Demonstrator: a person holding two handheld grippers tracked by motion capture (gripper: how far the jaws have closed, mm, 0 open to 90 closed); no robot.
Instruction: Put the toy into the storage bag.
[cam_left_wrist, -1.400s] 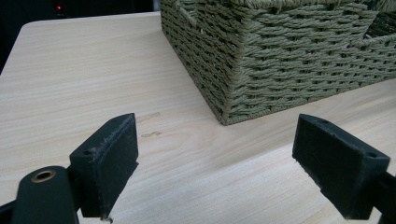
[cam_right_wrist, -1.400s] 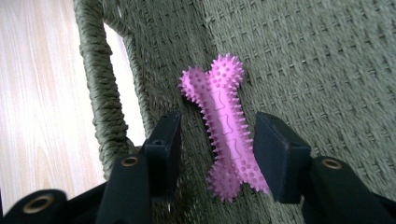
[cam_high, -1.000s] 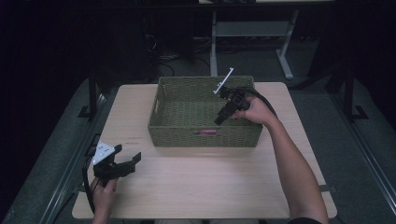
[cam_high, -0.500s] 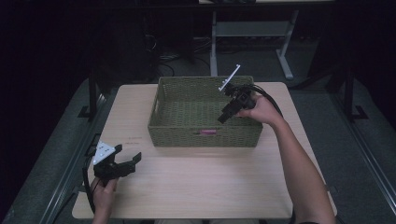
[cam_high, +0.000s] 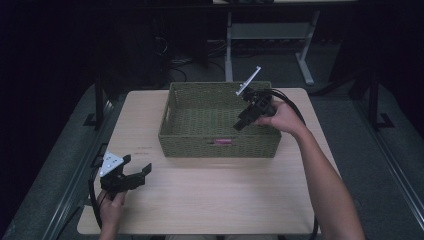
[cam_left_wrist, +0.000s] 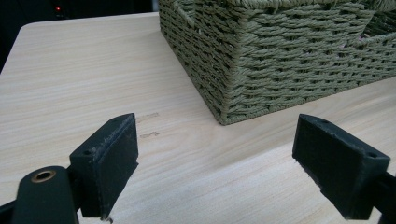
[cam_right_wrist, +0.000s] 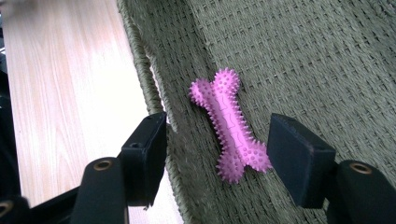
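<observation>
Two grippers, one woven basket and one small toy share a pale wooden table (cam_high: 210, 200), which we see from above as a broad rounded-corner surface against a dark floor. The largest thing on it is a rectangular olive-green basket (cam_high: 172, 120) set toward the far middle of the table; in the left gripper view its near corner (cam_left_wrist: 243, 70) rises just beyond the jaws, resting directly on the wood. Next in size are the person's arms: the right forearm reaches in from the lower right, and its hand holds the right gripper (cam_high: 241, 121) above the right part of the basket, jaws pointing down into it, a grey plate tilted up behind it. In the right gripper view we see that gripper (cam_right_wrist: 217, 154) with its jaws spread wide and gripping nothing. The left gripper (cam_high: 136, 172) sits near the front left corner of the table, well apart from the basket, in the left hand; in its own view (cam_left_wrist: 215, 158) its jaws also stand wide apart over bare wood. Smallest is a pink spiky bone-shaped toy (cam_right_wrist: 229, 123), lying flat on the basket floor near the side wall, between the right gripper's jaws but below them.
</observation>
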